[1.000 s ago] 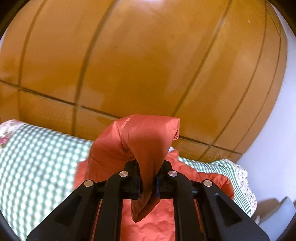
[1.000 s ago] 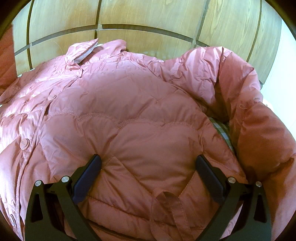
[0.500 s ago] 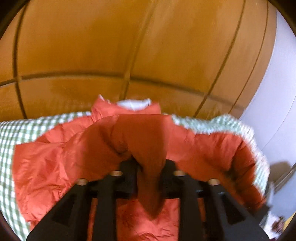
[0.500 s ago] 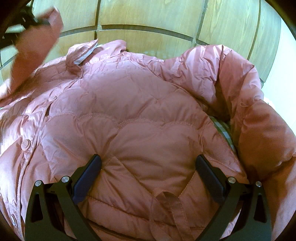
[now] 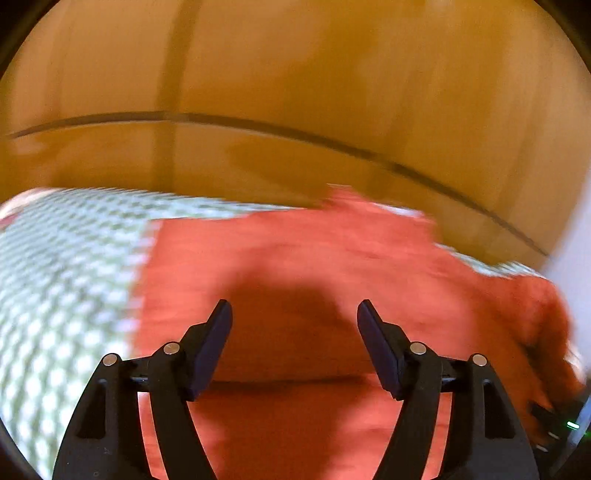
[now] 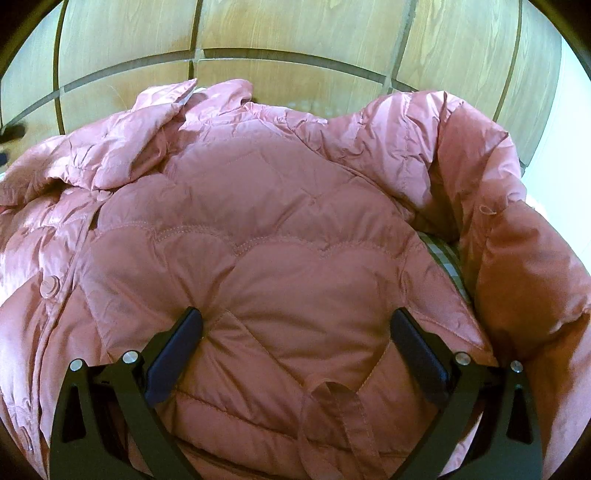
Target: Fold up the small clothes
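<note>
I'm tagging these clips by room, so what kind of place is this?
Probably a bedroom at home, though no full bed shows. The pink quilted jacket lies on a green checked cover like bedding, backed by wood panelling like a headboard or wardrobe.

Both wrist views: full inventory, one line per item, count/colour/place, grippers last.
quilted jacket: 1, pink (reads orange-red in the blurred left wrist view), spread flat under both grippers, collar at the far end.
jacket sleeve: 1, pink, humped up along the jacket's right side.
snap button: 1 clearly seen, pink, on the front placket at left.
hanging loop: 1, pink, at the near hem between the right gripper's fingers.
checked cloth: 1, green and white, under the jacket, showing mostly at left.
wood panel wall: 1, tan with dark seams, behind everything.
left gripper: 1, black, open above the jacket, holding nothing.
right gripper: 1, black, open, fingers on the jacket near the hem.
</note>
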### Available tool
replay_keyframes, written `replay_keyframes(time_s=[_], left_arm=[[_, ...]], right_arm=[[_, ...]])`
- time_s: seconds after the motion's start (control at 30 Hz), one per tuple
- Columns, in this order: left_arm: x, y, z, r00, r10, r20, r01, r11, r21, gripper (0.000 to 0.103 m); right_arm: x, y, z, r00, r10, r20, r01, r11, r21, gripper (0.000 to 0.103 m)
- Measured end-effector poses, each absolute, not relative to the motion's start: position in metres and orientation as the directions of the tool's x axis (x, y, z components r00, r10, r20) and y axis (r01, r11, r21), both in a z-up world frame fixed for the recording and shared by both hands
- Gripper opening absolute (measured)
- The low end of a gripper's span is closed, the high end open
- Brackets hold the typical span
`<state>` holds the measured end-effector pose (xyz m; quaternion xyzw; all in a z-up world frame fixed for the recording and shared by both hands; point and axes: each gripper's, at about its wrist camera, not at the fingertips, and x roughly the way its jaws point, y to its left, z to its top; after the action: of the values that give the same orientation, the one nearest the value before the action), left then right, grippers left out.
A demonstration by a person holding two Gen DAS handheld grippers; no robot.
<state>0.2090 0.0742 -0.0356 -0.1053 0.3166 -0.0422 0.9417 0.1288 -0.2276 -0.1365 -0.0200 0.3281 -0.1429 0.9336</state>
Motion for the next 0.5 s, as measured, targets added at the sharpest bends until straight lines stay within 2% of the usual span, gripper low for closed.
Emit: replay_keyframes(time_s=[0.1, 0.2, 0.3, 0.4, 0.47, 0.5], left_arm=[[0.213, 0.101, -0.06, 0.771, -0.019, -0.636, -0.103, 0.983, -0.154, 0.069], [0.213, 0.114, -0.083, 0.743, -0.02, -0.669, -0.097, 0.986, -0.138, 0.069], [0.209, 0.122, -0.088, 0.747, -0.041, -0.663, -0.098, 0.98, -0.171, 0.069], [0.208, 0.129, -0.092, 0.743, -0.065, -0.667, -0.097, 0.974, -0.203, 0.069], [0.211, 0.132, -0.097, 0.734, -0.09, -0.673, -0.101, 0.966, -0.239, 0.069], [0.211, 0.136, -0.098, 0.73, -0.102, -0.675, -0.104, 0.961, -0.257, 0.069]], right_arm=[[0.133, -0.228, -0.136, 0.729, -0.28, -0.624, 0.25, 0.958, -0.138, 0.101], [0.138, -0.235, -0.126, 0.702, -0.222, -0.677, 0.212, 0.972, -0.099, 0.101], [0.129, -0.235, -0.097, 0.794, -0.134, -0.593, 0.174, 0.985, 0.011, 0.101], [0.14, -0.214, -0.067, 0.844, -0.073, -0.531, 0.093, 0.996, 0.011, 0.101], [0.162, -0.199, -0.059, 0.841, 0.007, -0.541, 0.021, 0.999, 0.045, 0.094], [0.175, -0.195, -0.058, 0.83, 0.04, -0.556, 0.0, 0.997, 0.072, 0.084]])
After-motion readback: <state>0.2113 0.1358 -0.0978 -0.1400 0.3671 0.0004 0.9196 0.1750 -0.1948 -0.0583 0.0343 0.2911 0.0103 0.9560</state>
